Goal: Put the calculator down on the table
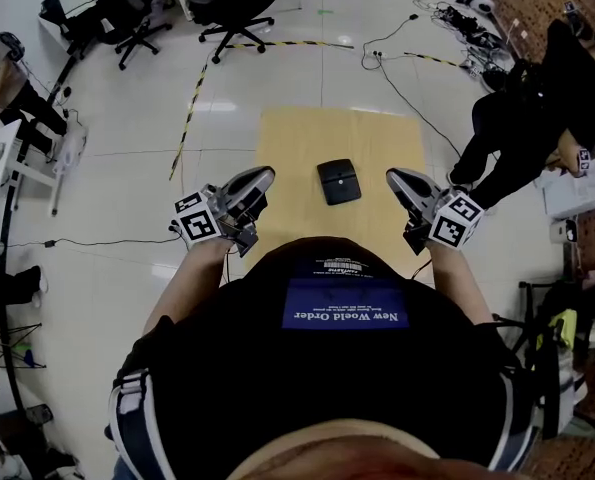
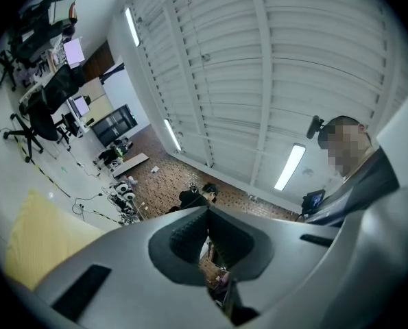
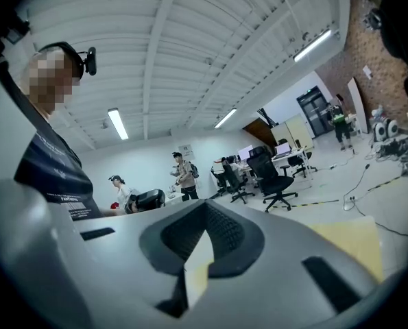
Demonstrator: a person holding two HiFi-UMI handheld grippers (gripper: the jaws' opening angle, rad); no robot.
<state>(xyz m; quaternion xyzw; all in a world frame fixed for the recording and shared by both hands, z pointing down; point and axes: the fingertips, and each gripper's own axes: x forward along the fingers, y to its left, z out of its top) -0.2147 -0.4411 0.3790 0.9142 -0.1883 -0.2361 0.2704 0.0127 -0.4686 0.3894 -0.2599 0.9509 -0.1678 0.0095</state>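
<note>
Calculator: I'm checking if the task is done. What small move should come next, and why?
Probably just hold both tools back: the calculator already lies flat on the table, while the left tool and right tool are shut, empty and apart from it.

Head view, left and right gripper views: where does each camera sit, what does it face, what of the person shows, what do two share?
Head view: head-mounted, looking down at black rectangular calculator on yellow table; torso, forearms, left tool, right tool.
Left gripper view: on left tool, tilted up at white ribbed ceiling; shut jaws, torso.
Right gripper view: on right tool, level toward black office chairs; shut jaws, torso.
Shared by gripper views: table.
</note>
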